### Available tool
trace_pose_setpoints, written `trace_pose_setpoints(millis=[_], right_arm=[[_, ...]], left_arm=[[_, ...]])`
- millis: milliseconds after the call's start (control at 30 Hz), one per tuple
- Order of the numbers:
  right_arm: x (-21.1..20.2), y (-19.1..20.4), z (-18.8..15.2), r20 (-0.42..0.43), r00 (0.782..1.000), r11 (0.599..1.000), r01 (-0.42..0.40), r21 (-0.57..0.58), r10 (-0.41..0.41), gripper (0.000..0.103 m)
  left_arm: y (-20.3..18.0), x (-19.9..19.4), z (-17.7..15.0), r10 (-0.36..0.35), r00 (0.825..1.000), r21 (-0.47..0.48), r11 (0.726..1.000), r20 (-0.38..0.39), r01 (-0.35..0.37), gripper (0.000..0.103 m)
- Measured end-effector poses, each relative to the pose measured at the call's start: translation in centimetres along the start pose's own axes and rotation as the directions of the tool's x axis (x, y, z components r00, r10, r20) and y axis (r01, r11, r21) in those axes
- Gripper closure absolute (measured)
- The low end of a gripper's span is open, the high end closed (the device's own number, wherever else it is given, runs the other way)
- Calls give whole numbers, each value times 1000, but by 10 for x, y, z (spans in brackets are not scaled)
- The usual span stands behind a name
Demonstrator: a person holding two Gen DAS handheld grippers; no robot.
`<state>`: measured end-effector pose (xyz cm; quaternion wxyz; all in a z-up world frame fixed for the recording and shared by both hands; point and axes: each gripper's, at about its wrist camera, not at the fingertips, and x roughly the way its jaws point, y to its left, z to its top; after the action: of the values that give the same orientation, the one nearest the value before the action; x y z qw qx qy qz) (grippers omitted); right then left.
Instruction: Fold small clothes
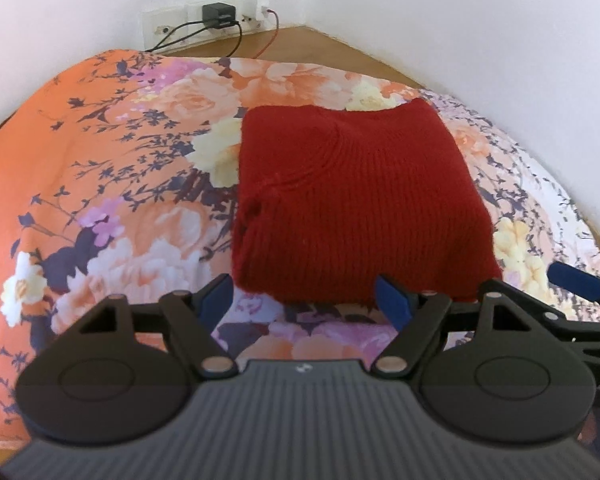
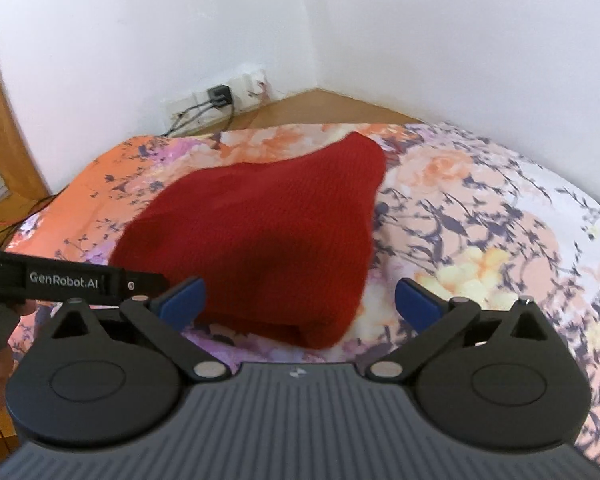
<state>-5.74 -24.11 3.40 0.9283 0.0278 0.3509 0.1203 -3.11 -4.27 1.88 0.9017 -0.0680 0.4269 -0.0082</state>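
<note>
Red knit sweater (image 1: 356, 204), already lying as a compact folded rectangle, is resting on the floral bedspread (image 1: 112, 168) that is covering the whole work surface, with white walls and a wall socket strip with a black charger (image 1: 219, 15) sitting at about 12 o'clock beyond it. Judging by its ribbed weave and rounded edges, it is looking soft, light and thick, likely sagging and unfolding if lifted by a single layer, so pinching through all layers at the near corners, or sliding under the near folded edge, is seeming the safer hold. From the left wrist view the sweater is filling the 12 to 1 o'clock region, its near edge lying just beyond the fingertips and apart from them. The left gripper (image 1: 308, 300) is hovering with its fingers spread wide, grasping nothing. In the right wrist view the sweater is stretching from 12 toward 11 o'clock, its near corner sitting between the fingers but untouched. The right gripper (image 2: 300, 300) is likewise standing released and empty. Blue pads (image 2: 182, 300) are facing the knit.
</note>
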Motion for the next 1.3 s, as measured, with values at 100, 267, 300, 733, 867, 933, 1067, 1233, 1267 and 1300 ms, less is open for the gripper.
trace_pose_setpoints(millis=[100,267,300,733,867,933,1067,1233,1267,1300], right_arm=[[0,-6,-6,-15,1000,999,9,41,-8,0],[7,-9,-15,-53,998,996,25,80,-21,0],[9,-10,-17,-58,998,996,24,85,-19,0],[18,-13,-19,-91,996,994,-4,113,14,0],[18,-13,-18,-91,996,994,-3,113,14,0],[18,-12,-18,-92,996,994,-3,114,14,0],[18,-13,-18,-91,996,994,-4,111,14,0],[18,-14,-18,-92,996,994,-5,110,16,0],[18,-14,-18,-92,996,994,-7,111,18,0],[18,-14,-18,-91,996,994,-9,112,19,0]], left_arm=[[-4,4,-3,23,1000,5,1000,-15,-23,24],[-9,8,-8,43,998,16,999,-38,-42,24],[-10,9,-9,45,998,19,999,-43,-45,24],[-18,13,-14,83,996,51,995,-42,-81,24],[-18,13,-14,84,996,54,995,-37,-81,24],[-18,13,-14,84,996,56,995,-36,-82,24],[-18,14,-13,84,996,57,995,-36,-82,24],[-18,14,-13,90,995,60,994,-39,-88,24],[-18,14,-14,92,995,63,994,-39,-90,24],[-18,14,-14,93,995,63,994,-40,-91,24]])
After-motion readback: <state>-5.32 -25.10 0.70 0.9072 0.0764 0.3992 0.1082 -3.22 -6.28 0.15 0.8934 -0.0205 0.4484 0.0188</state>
